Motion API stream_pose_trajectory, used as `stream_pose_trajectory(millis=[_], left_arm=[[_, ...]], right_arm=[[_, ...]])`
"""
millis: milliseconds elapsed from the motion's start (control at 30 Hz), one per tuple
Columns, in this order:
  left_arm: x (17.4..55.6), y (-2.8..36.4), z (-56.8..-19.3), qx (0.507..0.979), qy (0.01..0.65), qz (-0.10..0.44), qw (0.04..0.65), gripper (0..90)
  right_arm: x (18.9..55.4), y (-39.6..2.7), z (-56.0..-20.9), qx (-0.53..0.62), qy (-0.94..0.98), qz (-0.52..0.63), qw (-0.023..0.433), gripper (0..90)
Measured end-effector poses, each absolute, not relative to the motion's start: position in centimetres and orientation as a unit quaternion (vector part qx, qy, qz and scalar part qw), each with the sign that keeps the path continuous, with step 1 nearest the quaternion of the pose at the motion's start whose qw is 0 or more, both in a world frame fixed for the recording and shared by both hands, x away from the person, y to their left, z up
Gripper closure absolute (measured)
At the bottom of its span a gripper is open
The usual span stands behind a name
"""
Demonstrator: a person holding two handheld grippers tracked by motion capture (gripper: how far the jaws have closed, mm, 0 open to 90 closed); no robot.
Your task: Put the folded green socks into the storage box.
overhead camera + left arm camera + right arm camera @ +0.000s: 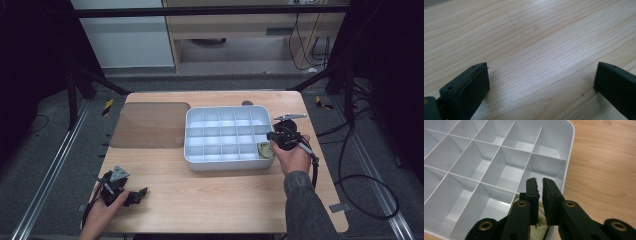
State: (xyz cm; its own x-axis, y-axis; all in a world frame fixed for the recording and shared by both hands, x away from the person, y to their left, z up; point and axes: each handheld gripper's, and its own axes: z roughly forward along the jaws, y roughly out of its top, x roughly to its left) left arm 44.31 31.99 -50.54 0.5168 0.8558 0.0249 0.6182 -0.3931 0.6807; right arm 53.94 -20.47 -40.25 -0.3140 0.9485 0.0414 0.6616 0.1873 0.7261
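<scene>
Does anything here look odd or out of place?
Nothing looks spilled or broken. The white divided tray sits square on the table, with one pale round item in its near right corner compartment, below the right tool. A tinted sheet lies flat beside the tray.

Round object (265, 150) in tray's (192, 137) near-right compartment; flat mat (149, 125) left of tray.

The left hand-held gripper (541, 82) hovers with jaws wide apart over the wooden table (536, 37).
</scene>
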Motion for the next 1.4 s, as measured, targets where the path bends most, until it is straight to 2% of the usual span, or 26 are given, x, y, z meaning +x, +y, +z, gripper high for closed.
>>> stream_pose_trajectory(millis=[167, 567, 933, 1267, 1400], left_arm=[[44.2, 32.0, -50.7, 0.808, 0.452, 0.195, 0.323, 0.0], [44.3, 31.9, -50.9, 0.807, 0.45, 0.197, 0.328, 0.0], [44.3, 31.9, -50.9, 0.806, 0.451, 0.197, 0.328, 0.0], [44.3, 31.9, -50.9, 0.806, 0.451, 0.198, 0.328, 0.0], [44.3, 31.9, -50.9, 0.806, 0.451, 0.198, 0.328, 0.0]], right_arm=[[53.4, -20.6, -40.0, 0.536, 0.737, 0.342, 0.232, 74.4], [52.0, -21.7, -38.9, 0.541, 0.714, 0.371, 0.245, 46.9], [50.5, -22.2, -38.3, 0.54, 0.7, 0.396, 0.248, 32.1], [48.9, -22.3, -38.8, 0.552, 0.689, 0.401, 0.246, 12.1], [47.8, -22.3, -39.2, 0.545, 0.69, 0.406, 0.248, 9.4]])
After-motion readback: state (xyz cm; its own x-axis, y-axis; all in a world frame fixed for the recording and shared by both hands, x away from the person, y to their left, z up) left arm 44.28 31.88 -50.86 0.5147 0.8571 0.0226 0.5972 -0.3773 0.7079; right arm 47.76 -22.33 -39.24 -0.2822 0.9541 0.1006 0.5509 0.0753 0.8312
